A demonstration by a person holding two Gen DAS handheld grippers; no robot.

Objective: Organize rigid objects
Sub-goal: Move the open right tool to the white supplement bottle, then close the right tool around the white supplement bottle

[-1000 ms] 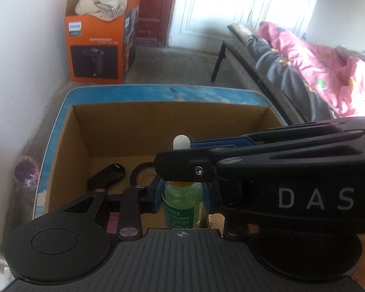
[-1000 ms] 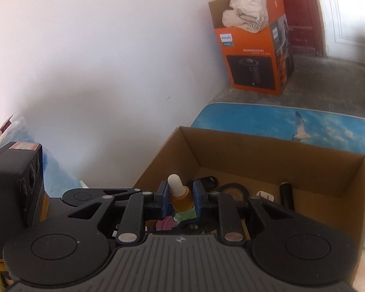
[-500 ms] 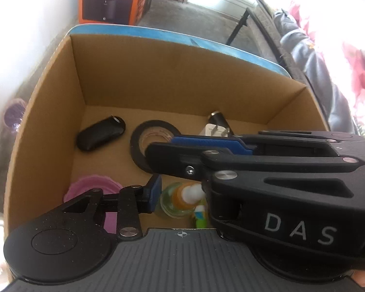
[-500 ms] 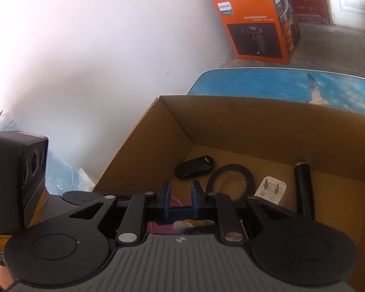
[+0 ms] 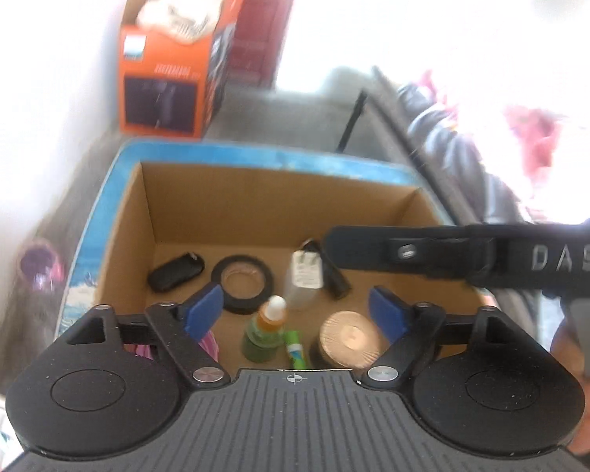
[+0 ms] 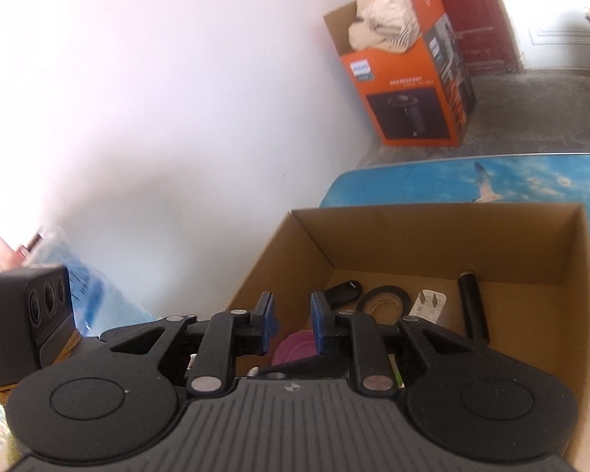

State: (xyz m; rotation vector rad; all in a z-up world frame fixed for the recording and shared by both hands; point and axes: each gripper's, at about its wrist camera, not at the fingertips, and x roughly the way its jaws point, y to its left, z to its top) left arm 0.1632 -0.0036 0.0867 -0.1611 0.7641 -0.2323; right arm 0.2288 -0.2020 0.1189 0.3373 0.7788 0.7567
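In the left wrist view, the left gripper [image 5: 297,314] hangs over an open corrugated cardboard box [image 5: 279,196], its blue-padded fingers [image 5: 202,312] spread wide with nothing between them. On the box floor below stands a green glass dropper bottle [image 5: 264,334] with an amber collar and white bulb, upright, just beside a small green tube [image 5: 295,348] and a round copper-coloured lid [image 5: 348,340]. Farther in lie a glossy black key fob [image 5: 176,276], a ring of black tape [image 5: 242,288], a white plug adapter [image 5: 305,275] and a matte black cylinder [image 5: 334,279].

In the right wrist view, the right gripper [image 6: 292,320] sits above the box's near left corner, its ribbed blue pads narrowly parted and holding nothing. A pink round object [image 6: 295,348] shows beneath them.
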